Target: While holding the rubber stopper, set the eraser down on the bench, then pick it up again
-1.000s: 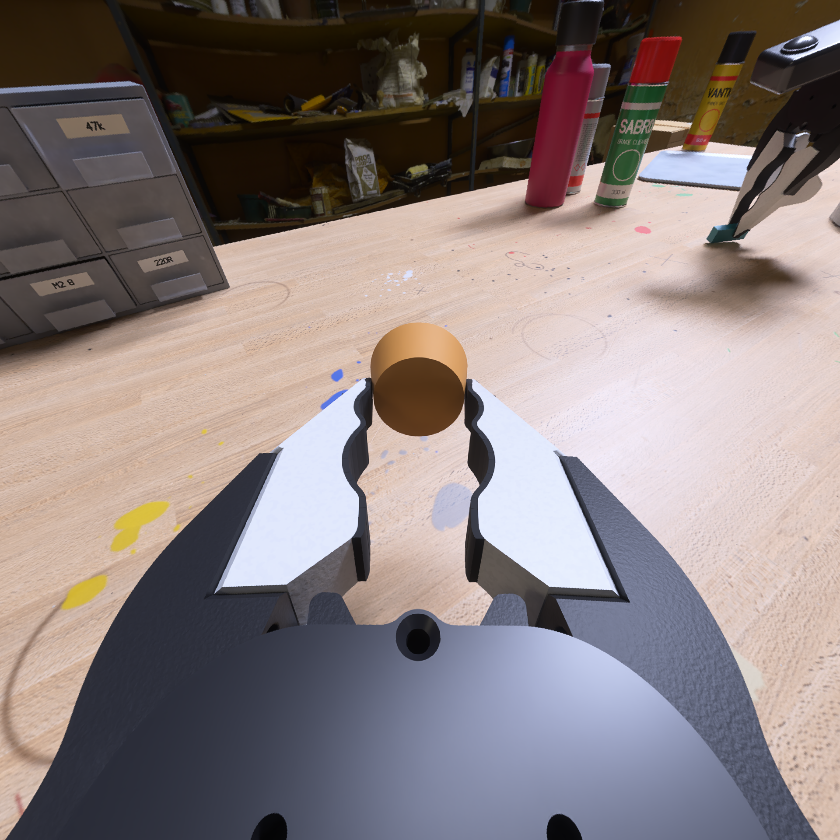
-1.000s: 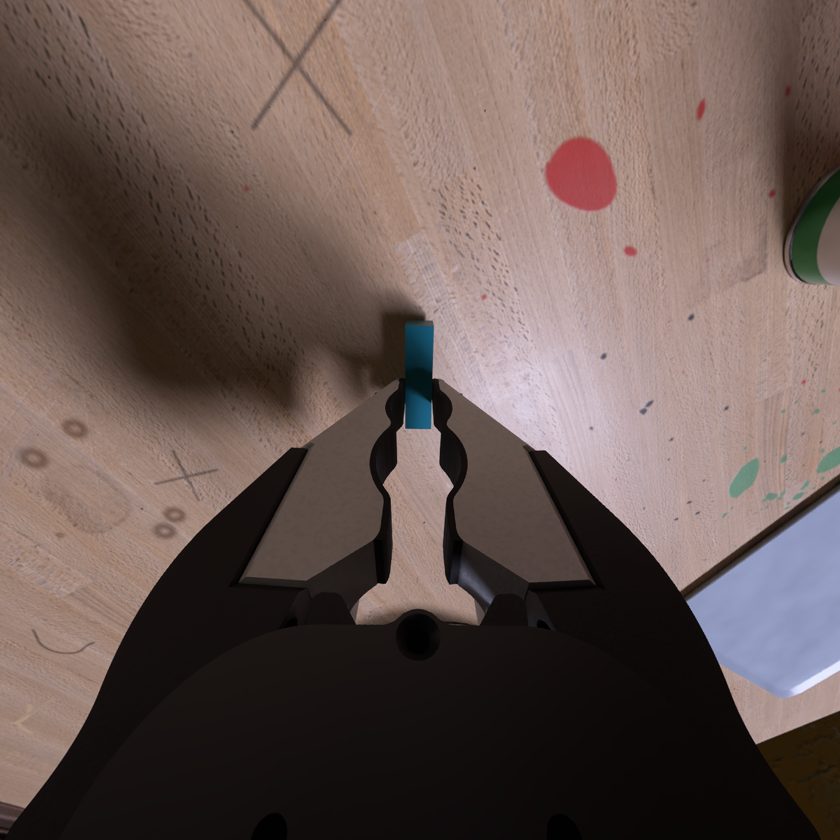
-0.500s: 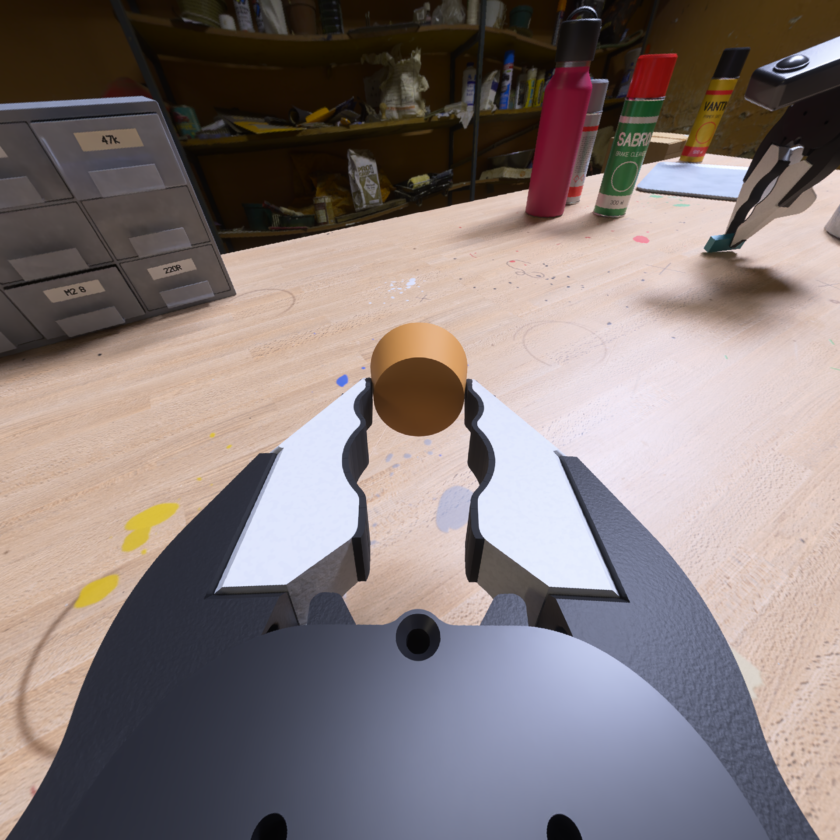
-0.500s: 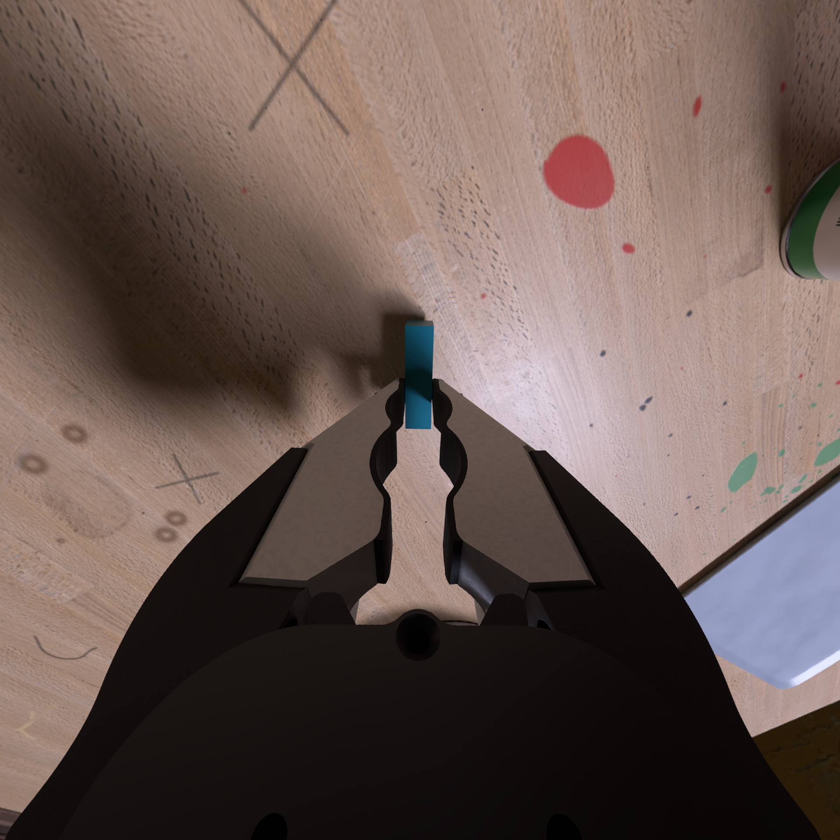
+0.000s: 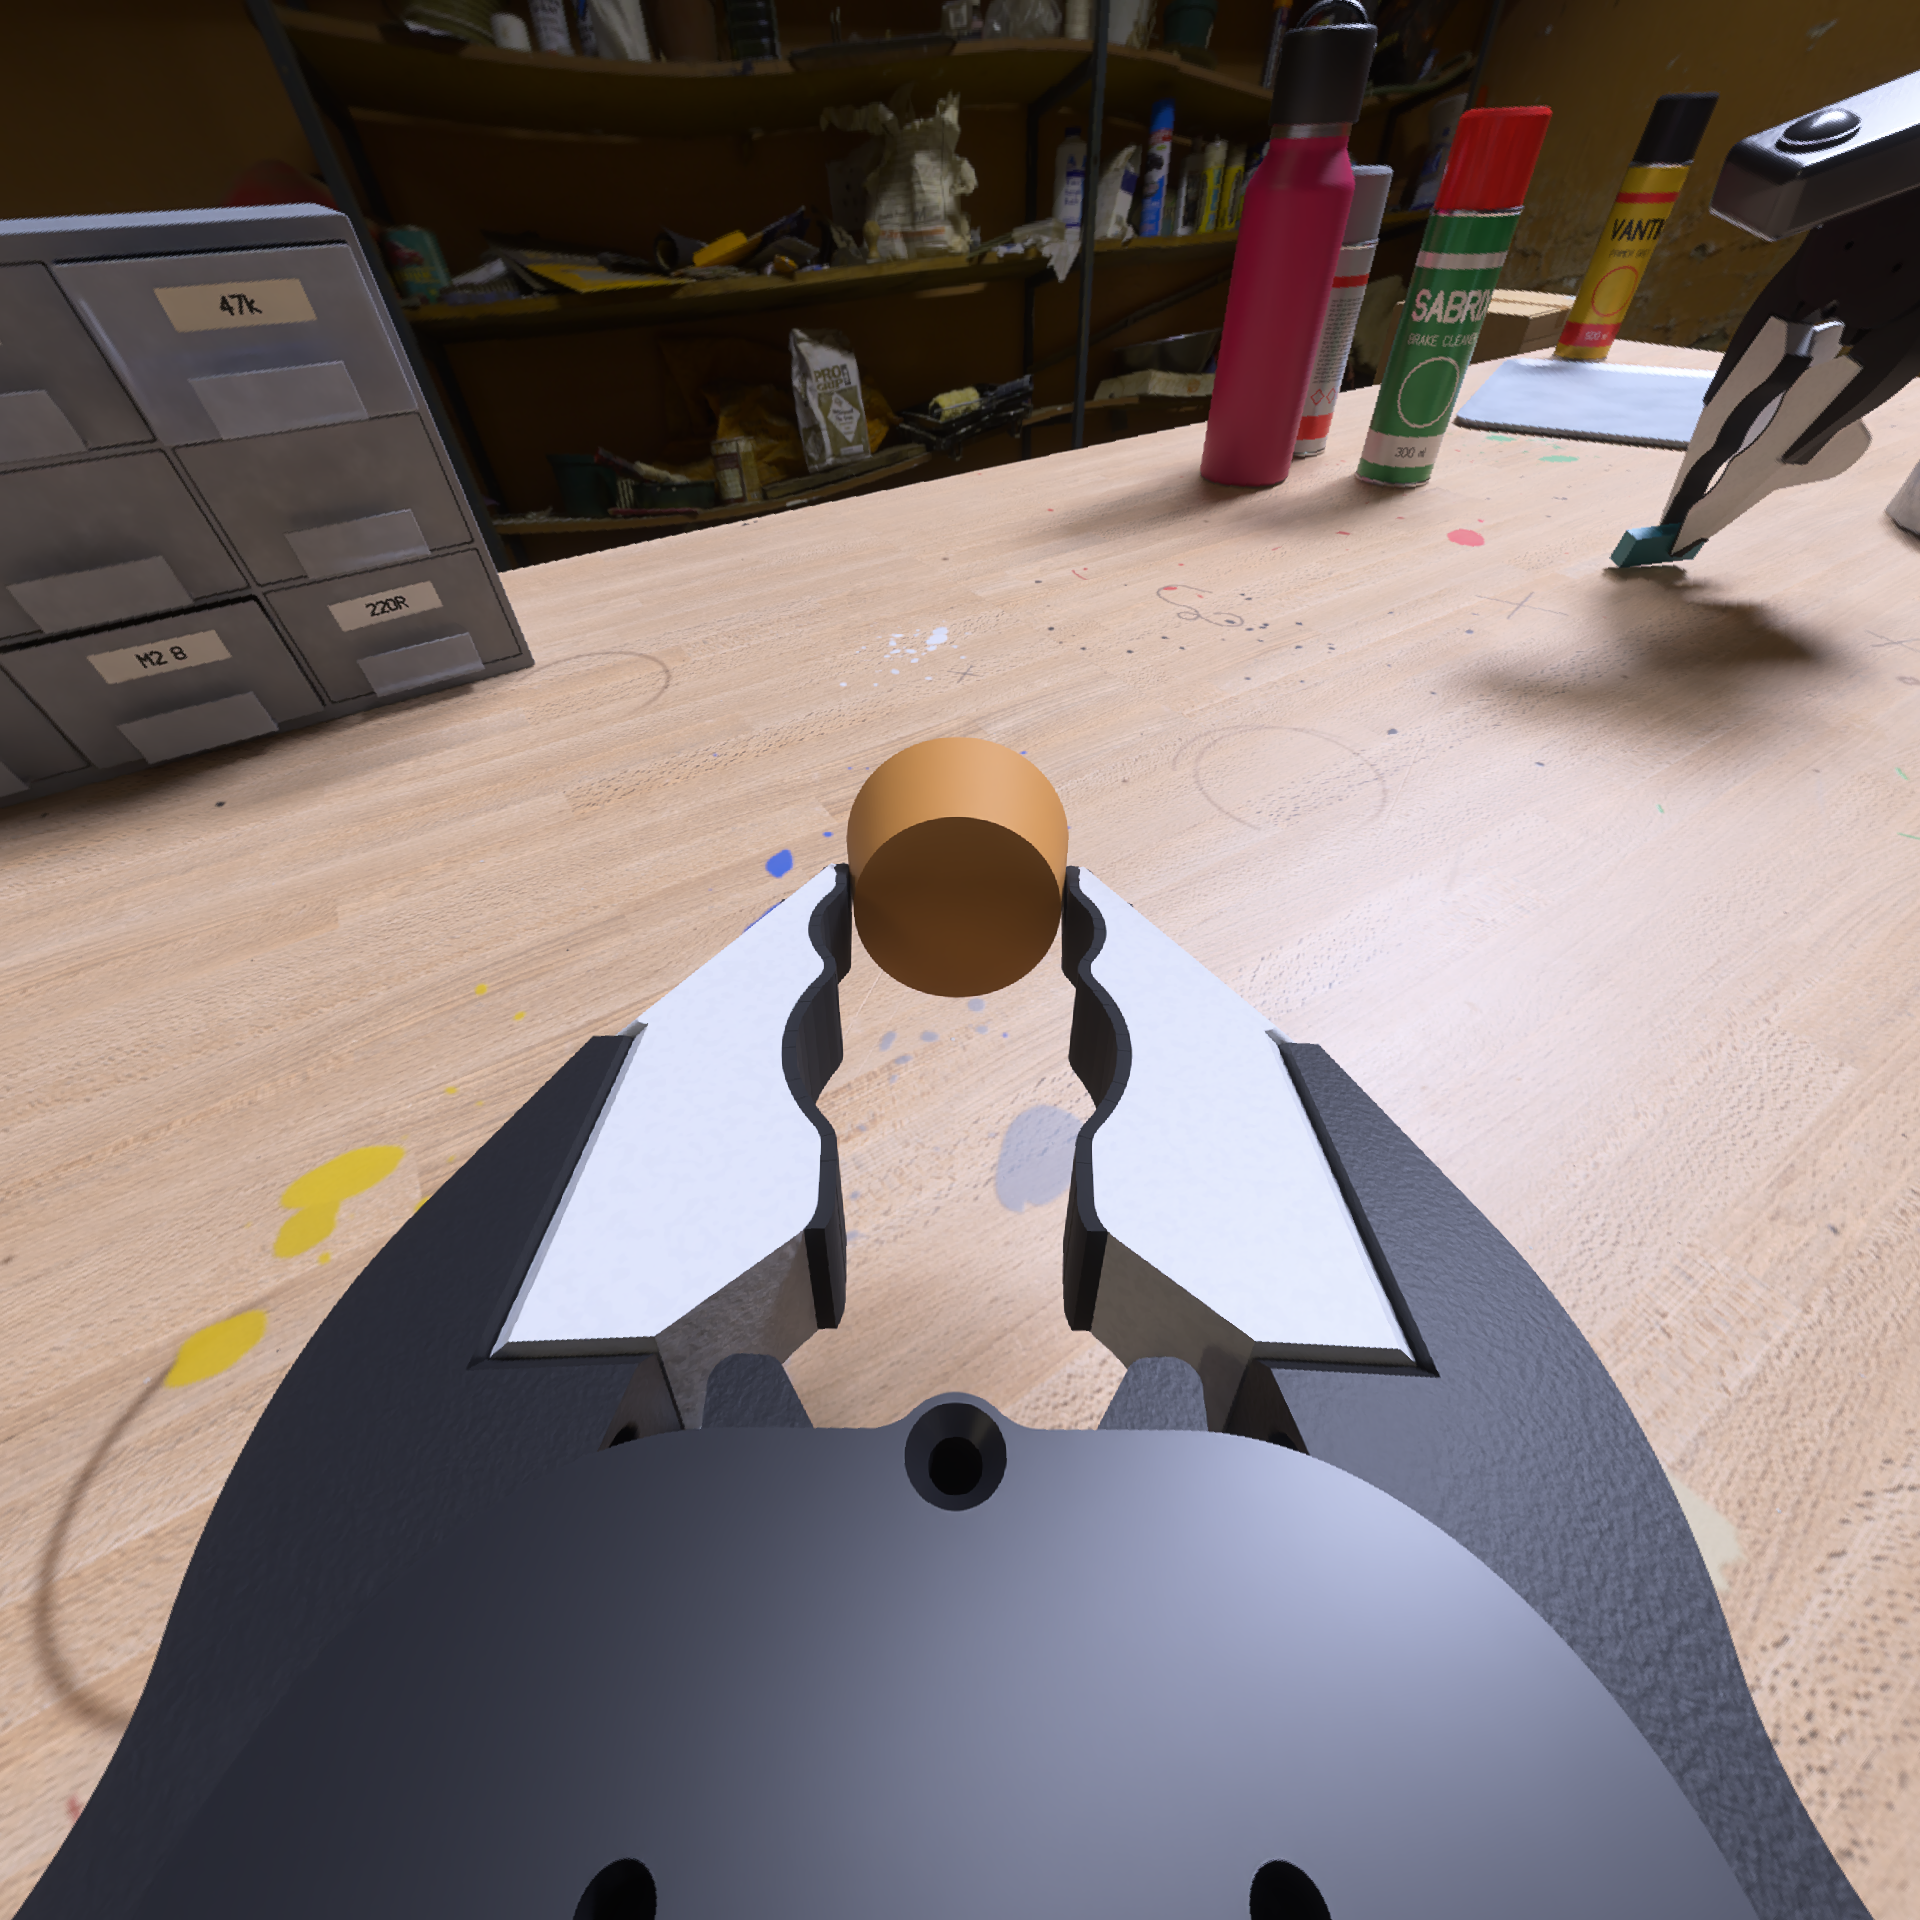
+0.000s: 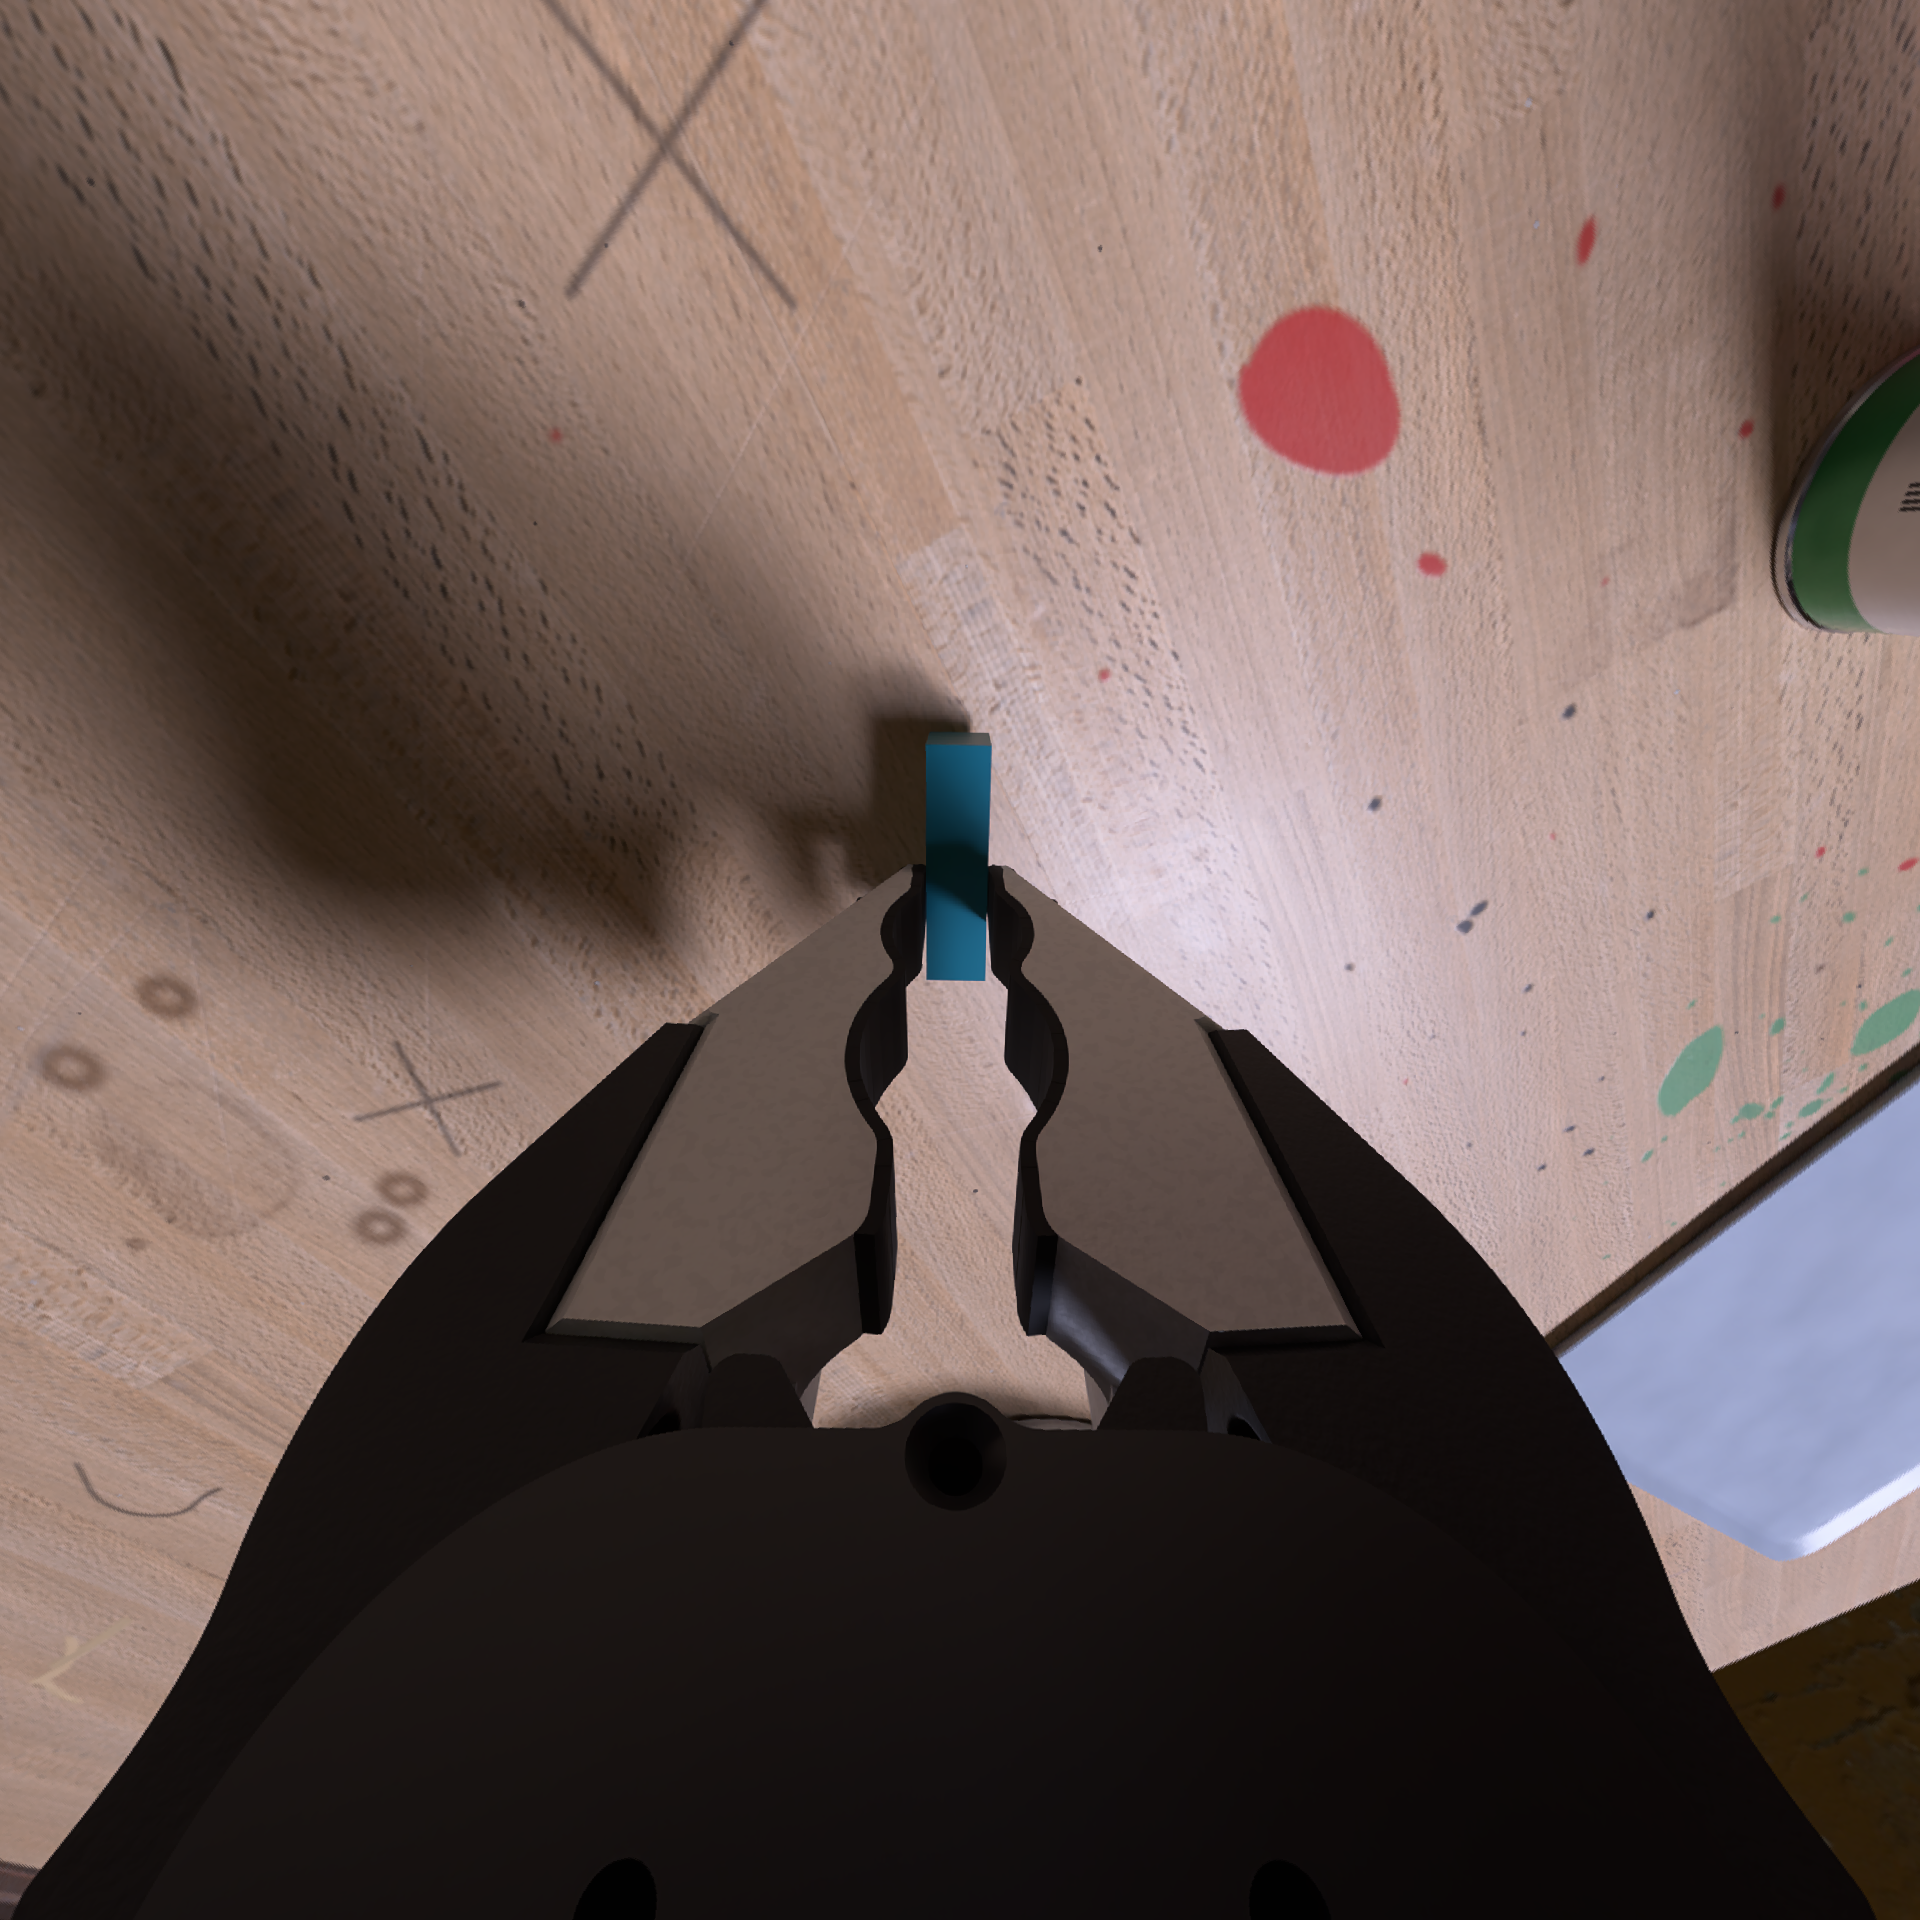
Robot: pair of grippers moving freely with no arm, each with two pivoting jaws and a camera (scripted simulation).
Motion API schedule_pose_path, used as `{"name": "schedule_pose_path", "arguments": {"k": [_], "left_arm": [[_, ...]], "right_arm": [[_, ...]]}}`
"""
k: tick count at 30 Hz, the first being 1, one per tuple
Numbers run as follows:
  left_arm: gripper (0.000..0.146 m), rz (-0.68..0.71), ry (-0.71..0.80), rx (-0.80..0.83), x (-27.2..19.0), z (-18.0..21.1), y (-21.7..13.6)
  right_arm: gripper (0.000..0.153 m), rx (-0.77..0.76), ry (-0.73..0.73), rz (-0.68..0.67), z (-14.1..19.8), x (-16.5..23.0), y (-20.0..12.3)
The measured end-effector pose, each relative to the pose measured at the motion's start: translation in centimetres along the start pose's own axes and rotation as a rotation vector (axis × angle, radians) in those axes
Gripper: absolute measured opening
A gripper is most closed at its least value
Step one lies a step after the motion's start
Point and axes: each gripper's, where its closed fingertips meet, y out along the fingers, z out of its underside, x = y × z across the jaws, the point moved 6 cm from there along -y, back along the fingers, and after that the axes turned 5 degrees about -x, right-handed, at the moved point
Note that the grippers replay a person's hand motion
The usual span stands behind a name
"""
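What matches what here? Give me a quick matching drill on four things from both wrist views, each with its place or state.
1. Orange-brown cylindrical rubber stopper
2. Flat teal rectangular eraser
3. Tall pink metal bottle
4. Grey metal drawer cabinet

a. standing beside the spray cans
b. gripped by the left hand-held gripper
c. at the bench's left edge
d. gripped by the right hand-held gripper

Pairs: 1-b, 2-d, 3-a, 4-c

A paint-flecked wooden bench point(image 5: 1351, 935) fronts a grey drawer cabinet point(image 5: 208, 499) and dim, cluttered shelves point(image 5: 779, 270).
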Motion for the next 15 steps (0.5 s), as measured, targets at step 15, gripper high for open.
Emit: {"name": "schedule_pose_path", "arguments": {"k": [15], "left_arm": [[0.04,-0.002,0.004,0.0,0.01,-0.03,0.01]], "right_arm": [[0.011,-0.009,-0.003,-0.012,-0.03,0.6,-0.25]]}}
